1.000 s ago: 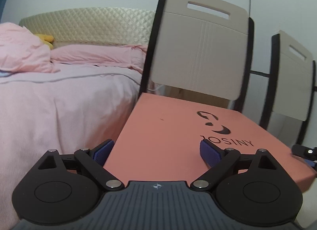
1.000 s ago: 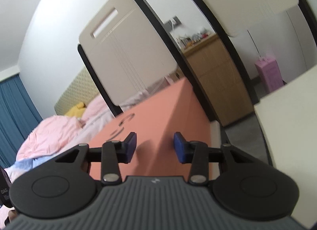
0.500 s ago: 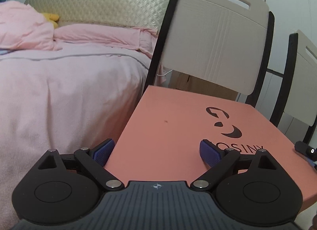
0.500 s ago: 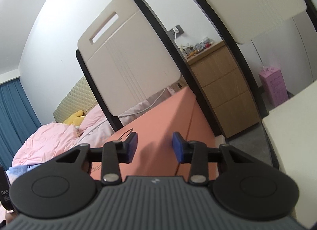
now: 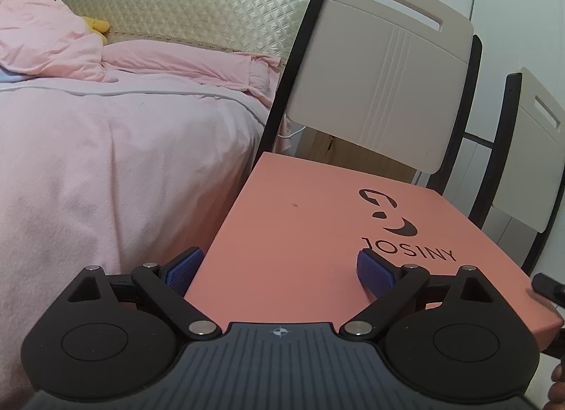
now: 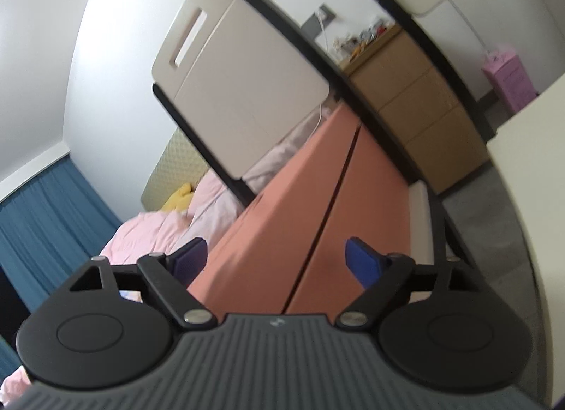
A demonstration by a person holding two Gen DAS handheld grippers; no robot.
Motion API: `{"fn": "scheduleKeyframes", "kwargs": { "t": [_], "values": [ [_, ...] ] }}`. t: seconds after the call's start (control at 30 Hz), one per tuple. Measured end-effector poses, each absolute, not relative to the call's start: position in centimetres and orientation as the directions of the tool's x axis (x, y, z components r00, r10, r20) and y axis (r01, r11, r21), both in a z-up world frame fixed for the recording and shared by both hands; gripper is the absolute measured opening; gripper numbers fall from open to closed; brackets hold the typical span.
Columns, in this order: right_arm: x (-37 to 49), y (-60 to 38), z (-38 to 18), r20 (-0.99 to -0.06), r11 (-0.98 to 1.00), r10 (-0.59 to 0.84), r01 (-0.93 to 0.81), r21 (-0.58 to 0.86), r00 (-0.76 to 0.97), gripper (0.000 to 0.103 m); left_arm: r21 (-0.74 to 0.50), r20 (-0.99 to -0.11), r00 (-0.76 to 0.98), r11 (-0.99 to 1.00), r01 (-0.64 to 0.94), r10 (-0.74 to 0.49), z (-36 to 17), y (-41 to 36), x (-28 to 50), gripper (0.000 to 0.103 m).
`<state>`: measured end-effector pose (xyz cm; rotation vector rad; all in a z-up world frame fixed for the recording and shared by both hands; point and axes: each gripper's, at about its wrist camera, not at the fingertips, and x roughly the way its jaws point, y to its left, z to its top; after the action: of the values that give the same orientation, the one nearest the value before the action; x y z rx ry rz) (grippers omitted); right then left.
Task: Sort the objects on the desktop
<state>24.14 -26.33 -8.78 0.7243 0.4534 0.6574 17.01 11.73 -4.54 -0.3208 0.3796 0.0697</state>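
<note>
I've got the left gripper [image 5: 279, 274] spread wide, blue pads [image 5: 183, 270] well apart, and the box [image 5: 317, 233] lies right between them: its salmon lid fills the gap, the near left corner just beside my left pad, the right pad sitting over the lid close to the black JOSINY logo [image 5: 406, 244]. I can't tell whether either pad actually touches the card. Beyond the fingertips stands a chair [image 5: 381, 92] with a cream back and black frame, directly behind the box's far edge; a second chair [image 5: 529, 149] is off past my right finger. Left of the left finger, the bed [image 5: 106, 163] with pink covers runs away to a quilted headboard [image 5: 197, 18].

On the right gripper [image 6: 275, 261], fingers are spread too, nothing pinched. The view is tilted and blurred. The box [image 6: 282, 233] comes in edge-on here, its side with the dark lid seam running up between my pads [image 6: 363, 261], closer to the left one. Ahead of the tips, the chair [image 6: 240, 85] again; beyond the right finger a wooden dresser [image 6: 416, 99], and at the far right a pale tabletop [image 6: 529, 198].
</note>
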Motion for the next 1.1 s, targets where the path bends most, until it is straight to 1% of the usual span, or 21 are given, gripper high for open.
{"fn": "scheduleKeyframes", "kwargs": {
  "t": [0.07, 0.23, 0.4, 0.47, 0.5, 0.67, 0.73, 0.8, 0.83, 0.93, 1.03, 1.1],
  "values": [
    [24.2, -26.2, -9.1, -0.168, 0.556, 0.703, -0.386, 0.736, 0.691, 0.086, -0.309, -0.368, 0.93, 0.943, -0.124, 0.001, -4.6, 11.8, 16.2, 0.095],
    [23.8, -26.5, -9.2, -0.159, 0.54, 0.707, -0.381, 0.75, 0.689, 0.086, -0.316, -0.324, 0.946, 0.942, -0.109, 0.001, -4.7, 11.5, 12.6, 0.097],
    [23.1, -27.1, -8.6, -0.133, 0.522, 0.709, -0.388, 0.76, 0.693, 0.087, -0.287, -0.335, 0.942, 0.953, -0.102, 0.0, -5.0, 11.0, 11.5, 0.101],
    [22.8, -27.3, -8.5, -0.132, 0.518, 0.71, -0.386, 0.763, 0.691, 0.094, -0.29, -0.335, 0.942, 0.952, -0.1, -0.003, -5.1, 11.1, 11.6, 0.102],
    [22.6, -27.4, -8.6, -0.128, 0.514, 0.71, -0.384, 0.767, 0.693, 0.098, -0.3, -0.339, 0.941, 0.949, -0.099, -0.009, -5.1, 11.2, 11.6, 0.102],
    [21.9, -27.8, -8.5, -0.103, 0.481, 0.723, -0.389, 0.786, 0.684, 0.098, -0.409, -0.403, 0.913, 0.905, -0.119, -0.062, -6.4, 12.0, 11.4, 0.103],
    [21.6, -27.9, -8.4, -0.101, 0.481, 0.724, -0.395, 0.783, 0.682, 0.099, -0.443, -0.384, 0.919, 0.891, -0.105, -0.083, -7.0, 12.2, 11.5, 0.103],
    [21.6, -28.0, -8.4, -0.094, 0.477, 0.727, -0.4, 0.783, 0.68, 0.1, -0.432, -0.368, 0.925, 0.899, -0.079, -0.095, -7.0, 11.8, 11.5, 0.103],
    [21.6, -28.0, -8.5, -0.093, 0.474, 0.727, -0.4, 0.784, 0.68, 0.103, -0.421, -0.363, 0.927, 0.904, -0.071, -0.096, -7.0, 11.6, 11.6, 0.103],
    [21.8, -28.1, -8.9, -0.093, 0.466, 0.727, -0.389, 0.795, 0.68, 0.103, -0.401, -0.372, 0.921, 0.915, -0.048, -0.115, -7.1, 11.3, 12.1, 0.103],
    [21.8, -28.0, -9.0, -0.082, 0.45, 0.724, -0.378, 0.809, 0.685, 0.103, -0.413, -0.398, 0.913, 0.906, -0.089, -0.092, -7.5, 11.5, 12.0, 0.103],
    [21.7, -27.9, -8.9, -0.066, 0.437, 0.726, -0.385, 0.813, 0.684, 0.103, -0.402, -0.396, 0.916, 0.909, -0.11, -0.064, -7.5, 11.5, 11.8, 0.103]
  ]
}}
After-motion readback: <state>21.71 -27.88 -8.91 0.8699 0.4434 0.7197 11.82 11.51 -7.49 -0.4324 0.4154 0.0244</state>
